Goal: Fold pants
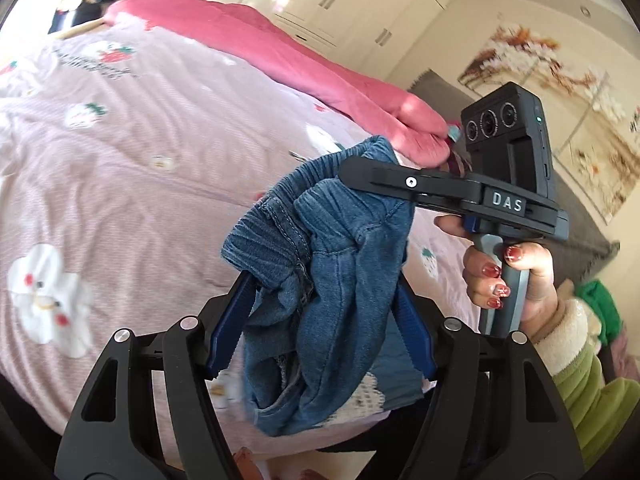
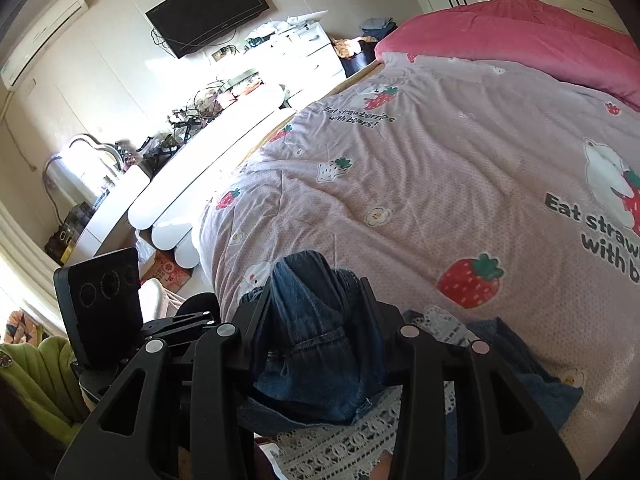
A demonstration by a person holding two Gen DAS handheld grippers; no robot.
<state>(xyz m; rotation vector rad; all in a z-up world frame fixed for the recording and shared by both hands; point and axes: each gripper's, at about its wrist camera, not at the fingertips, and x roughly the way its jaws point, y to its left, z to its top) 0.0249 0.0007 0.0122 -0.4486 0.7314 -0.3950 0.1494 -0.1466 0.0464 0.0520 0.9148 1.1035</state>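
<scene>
The blue denim pants (image 1: 320,276) with a ribbed waistband hang bunched above the pink bed. My left gripper (image 1: 320,296) is shut on the pants near the waistband, which sticks up past its blue fingers (image 1: 236,320). My right gripper (image 1: 360,176) shows from the side in the left wrist view, shut on the other end of the waistband. In the right wrist view the pants (image 2: 316,344) fill the space between the right gripper's black fingers (image 2: 368,320), shut on the fabric. White lace trim (image 2: 340,444) hangs below.
The bed is covered by a pink quilt (image 2: 440,184) with strawberry and bear prints. A folded red blanket (image 1: 280,52) lies along its far side. A white dresser and clutter (image 2: 224,120) stand beside the bed. A wardrobe (image 1: 340,0) stands behind.
</scene>
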